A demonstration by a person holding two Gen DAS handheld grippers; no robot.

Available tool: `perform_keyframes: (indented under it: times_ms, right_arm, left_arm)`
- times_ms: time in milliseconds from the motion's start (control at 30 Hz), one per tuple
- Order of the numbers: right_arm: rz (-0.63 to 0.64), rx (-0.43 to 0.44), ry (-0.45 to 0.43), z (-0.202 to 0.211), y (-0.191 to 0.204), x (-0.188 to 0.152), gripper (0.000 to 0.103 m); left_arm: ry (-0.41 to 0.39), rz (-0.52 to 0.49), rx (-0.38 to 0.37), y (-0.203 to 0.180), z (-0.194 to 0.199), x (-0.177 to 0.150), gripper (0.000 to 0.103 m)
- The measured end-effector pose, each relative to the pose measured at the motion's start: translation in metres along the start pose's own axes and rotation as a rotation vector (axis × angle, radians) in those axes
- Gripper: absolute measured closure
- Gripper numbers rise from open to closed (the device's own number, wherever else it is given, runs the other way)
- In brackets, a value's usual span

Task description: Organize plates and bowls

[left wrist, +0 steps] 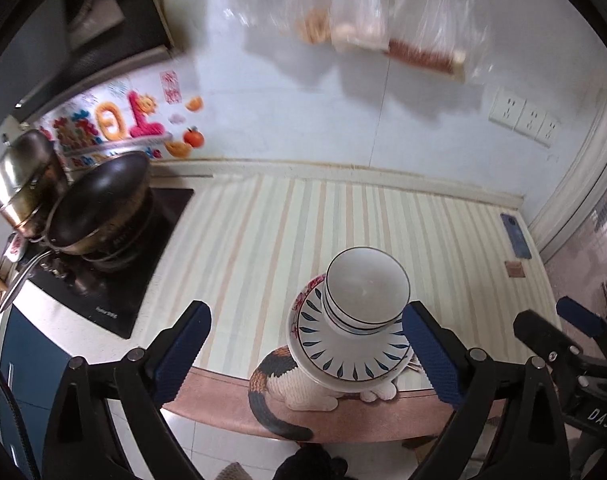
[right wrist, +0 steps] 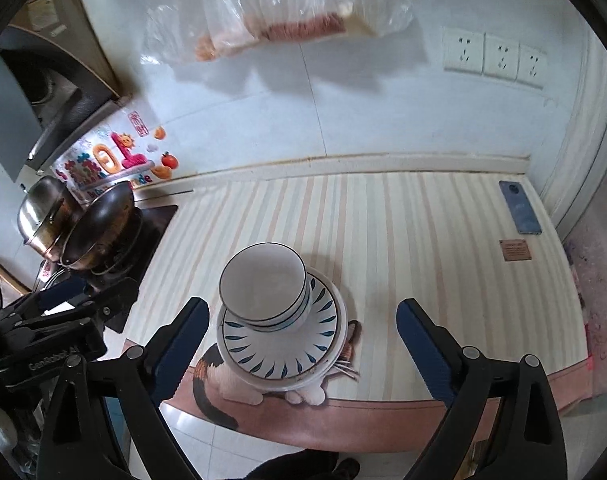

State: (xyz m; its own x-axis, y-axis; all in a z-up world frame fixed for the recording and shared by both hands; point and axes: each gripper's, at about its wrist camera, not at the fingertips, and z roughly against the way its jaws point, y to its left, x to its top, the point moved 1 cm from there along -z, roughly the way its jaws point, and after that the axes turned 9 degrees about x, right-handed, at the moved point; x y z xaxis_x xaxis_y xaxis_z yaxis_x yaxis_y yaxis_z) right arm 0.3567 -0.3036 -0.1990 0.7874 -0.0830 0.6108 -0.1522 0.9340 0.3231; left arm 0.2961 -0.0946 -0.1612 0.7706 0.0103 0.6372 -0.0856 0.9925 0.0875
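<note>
Both grippers, left (left wrist: pixel 305 350) and right (right wrist: pixel 301 346), spread their fingers empty above two stacked bowls (left wrist: pixel 365 286) on three plates (left wrist: pixel 351 354).

Soft, even daylight, fairly bright; hanging plastic bags (left wrist: pixel 355 12) smeared by motion blur in the left view, sharper in the right; faint shadows on the wall (right wrist: pixel 343 112); heavy fisheye bending, dark vignetted corners.

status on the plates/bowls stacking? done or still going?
Looks done: the bowls sit nested on the stacked plates, one pile on the striped mat. In hand: nothing. The left gripper and right gripper are both above the pile with jaws wide open and empty. Left: no other loose dishes visible on the counter, so likely nothing.
</note>
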Motion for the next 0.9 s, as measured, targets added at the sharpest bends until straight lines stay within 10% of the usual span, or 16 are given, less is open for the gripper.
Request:
perform_keyframes:
  times_ms: [900]
  right_arm:
    - [0.093, -0.092, -0.234, 0.229, 0.118, -0.156, 0.004]
  left_arm:
    - [-0.186, -0.022, -0.003, 0.066, 0.195, -0.123, 0.005]
